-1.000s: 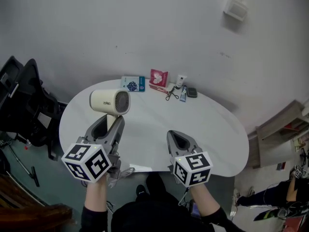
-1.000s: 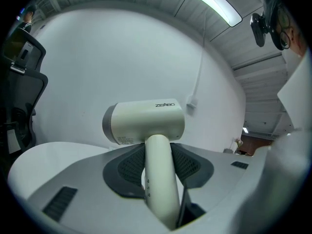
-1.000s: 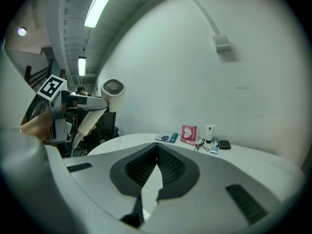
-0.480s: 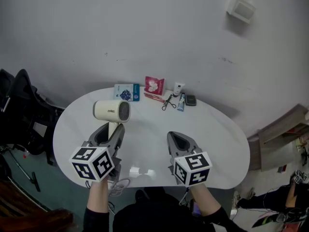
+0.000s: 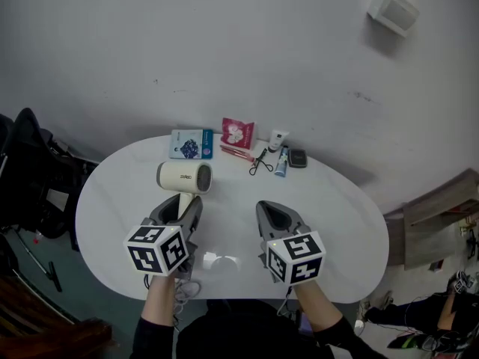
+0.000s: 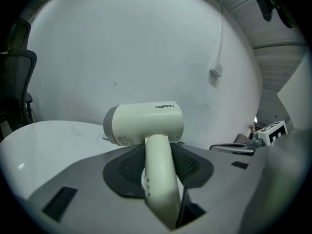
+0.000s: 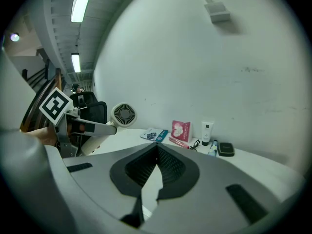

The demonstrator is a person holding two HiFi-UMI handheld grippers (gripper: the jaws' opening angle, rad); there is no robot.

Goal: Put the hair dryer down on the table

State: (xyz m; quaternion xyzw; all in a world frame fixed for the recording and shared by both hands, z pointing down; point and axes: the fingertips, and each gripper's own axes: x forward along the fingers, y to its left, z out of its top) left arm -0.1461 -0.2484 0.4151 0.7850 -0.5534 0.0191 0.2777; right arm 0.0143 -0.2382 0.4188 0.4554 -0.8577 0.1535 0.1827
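A cream hair dryer (image 5: 184,178) with a grey rear end hangs over the left half of the white table (image 5: 337,200). My left gripper (image 5: 183,204) is shut on its handle, and the barrel lies crosswise above the jaws. In the left gripper view the handle (image 6: 158,179) runs down between the two dark pads, below the hair dryer barrel (image 6: 144,123). My right gripper (image 5: 278,219) hovers beside it over the table's middle, shut and holding nothing. The right gripper view shows my right gripper (image 7: 157,147) with its pads meeting, and the hair dryer (image 7: 123,114) off to the left.
Along the table's far edge lie a blue packet (image 5: 191,143), a red packet (image 5: 237,133), a white tube (image 5: 278,138), an eyelash curler (image 5: 260,163), a blue tube (image 5: 282,161) and a small black case (image 5: 298,158). A white plug (image 5: 217,262) rests at the near edge. A black chair (image 5: 30,170) stands left.
The left gripper has carried the hair dryer lower and to the right, nearer the table's middle. The right gripper shifted slightly. The white plug at the near edge has come into view.
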